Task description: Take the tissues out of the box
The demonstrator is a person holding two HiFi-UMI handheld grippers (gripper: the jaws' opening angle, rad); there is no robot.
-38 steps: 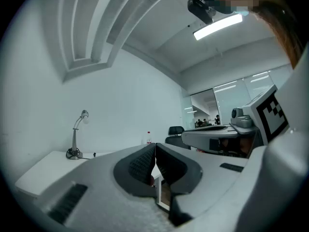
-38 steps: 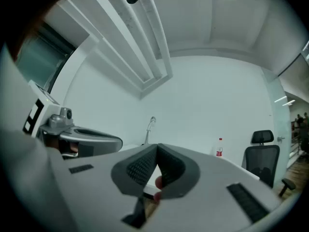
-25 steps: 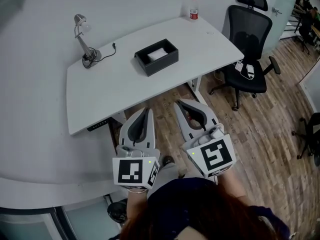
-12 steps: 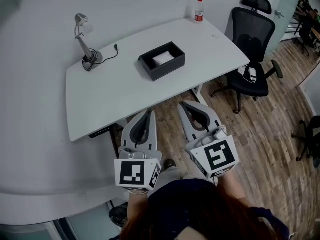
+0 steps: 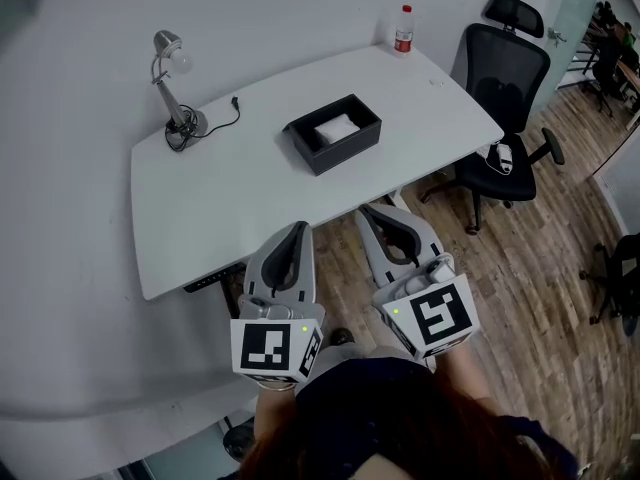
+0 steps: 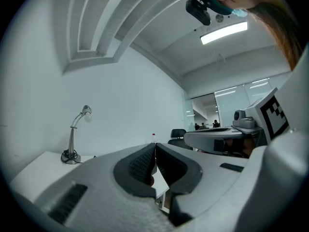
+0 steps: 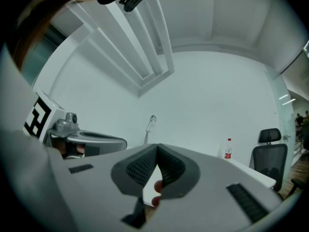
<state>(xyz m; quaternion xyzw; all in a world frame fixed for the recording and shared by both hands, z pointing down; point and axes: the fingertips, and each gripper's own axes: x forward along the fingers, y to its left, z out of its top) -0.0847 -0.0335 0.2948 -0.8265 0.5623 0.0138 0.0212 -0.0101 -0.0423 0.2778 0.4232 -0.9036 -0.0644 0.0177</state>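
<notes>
1. Nearest: left gripper (image 5: 297, 230) and right gripper (image 5: 370, 212) held low before the body, over the wooden floor (image 5: 510, 268), just short of the desk edge. Both sets of jaws clenched tip to tip, gripping nothing (plain in each gripper view).
2. Best to spread one gripper's jaws on the way in, not above the target.
3. Further out, on the white desk (image 5: 230, 198): open-topped black box (image 5: 340, 155) with the white tissues (image 5: 335, 128) lying inside, well apart from both grippers.
4. Reach forward, descend from straight above, pinch only the top sheets near the middle, lift slowly. Probably worth bracing a box wall with the other gripper, to guard against the box rising too.
5. Farthest: desk lamp (image 5: 172, 78) at the back left, bottle (image 5: 404, 28) at the far corner, both away from the reach path.
</notes>
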